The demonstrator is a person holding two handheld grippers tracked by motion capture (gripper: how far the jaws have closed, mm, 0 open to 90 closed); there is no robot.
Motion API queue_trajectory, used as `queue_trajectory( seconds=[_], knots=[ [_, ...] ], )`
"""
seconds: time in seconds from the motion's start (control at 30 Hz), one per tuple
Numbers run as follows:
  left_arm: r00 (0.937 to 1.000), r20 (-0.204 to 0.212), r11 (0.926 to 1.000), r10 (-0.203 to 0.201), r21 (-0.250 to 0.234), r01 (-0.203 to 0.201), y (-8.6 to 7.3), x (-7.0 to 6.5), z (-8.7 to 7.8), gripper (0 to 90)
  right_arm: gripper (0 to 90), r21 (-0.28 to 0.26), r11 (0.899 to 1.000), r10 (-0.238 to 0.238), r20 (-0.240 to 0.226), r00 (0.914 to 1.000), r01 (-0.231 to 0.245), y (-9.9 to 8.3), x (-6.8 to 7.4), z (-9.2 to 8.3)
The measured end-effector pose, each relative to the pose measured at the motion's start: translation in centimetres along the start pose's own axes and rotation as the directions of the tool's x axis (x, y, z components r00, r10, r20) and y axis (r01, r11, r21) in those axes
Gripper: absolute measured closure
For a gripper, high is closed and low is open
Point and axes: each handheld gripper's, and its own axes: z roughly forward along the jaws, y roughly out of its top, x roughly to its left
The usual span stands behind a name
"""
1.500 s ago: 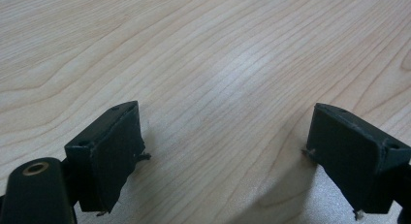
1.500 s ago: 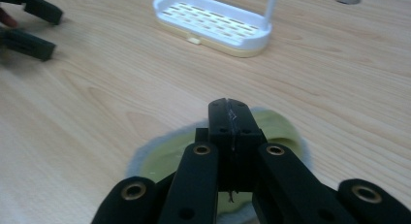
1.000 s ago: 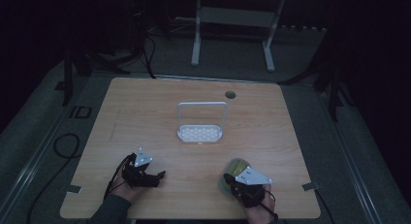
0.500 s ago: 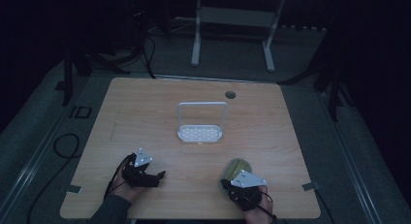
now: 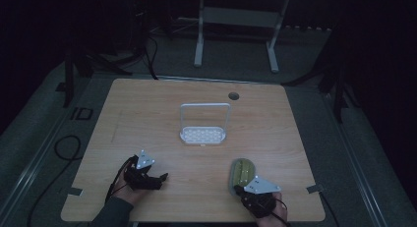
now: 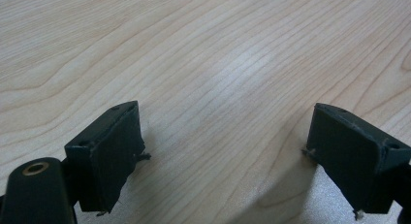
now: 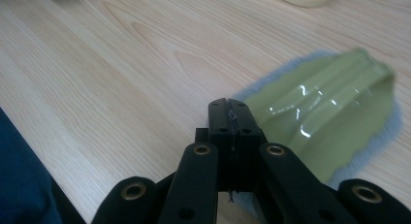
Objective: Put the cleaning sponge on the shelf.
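Observation:
An oblong olive-green dish (image 5: 242,172) with a grey fuzzy rim lies flat on the wooden table (image 5: 147,114), near its front edge to the right. My right gripper (image 5: 239,190) sits at the dish's near end, its jaws shut tight together. In the right gripper view the green dish (image 7: 329,117) lies just right of the closed right gripper (image 7: 228,107), and nothing shows between the pads. My left gripper (image 5: 160,179) rests at the front left, pointing right. Its jaws stand wide open over bare wood in the left gripper view (image 6: 223,151).
A white perforated tray with an upright hoop handle (image 5: 204,133) stands at the table's middle. A round cable hole (image 5: 233,96) is behind it. Grey tape tabs mark the front corners. A metal stand (image 5: 236,20) is on the floor beyond.
My right gripper has drawn back slightly toward the near edge beside the green dish. The left gripper and the white tray have stayed put.

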Motion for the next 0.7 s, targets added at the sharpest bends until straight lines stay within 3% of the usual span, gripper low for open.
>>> queue_trajectory(
  seconds=[0.53, 0.7],
  knots=[
    [1.0000, -0.001, 1.0000, -0.001, 0.000, 0.001, 0.0, 0.0, 0.0, 12.8, 89.1, 0.018, 0.996, 0.080, 0.097, 0.9921, -0.082, -1.5, -3.6, -2.4],
    [1.0000, -0.001, 1.0000, -0.002, 0.000, 0.002, 0.0, 0.0, 0.0, 12.8, 89.1, -0.007, 0.997, 0.077, 0.085, 0.9934, -0.076, -1.0, -3.3, -2.7]
  ],
)
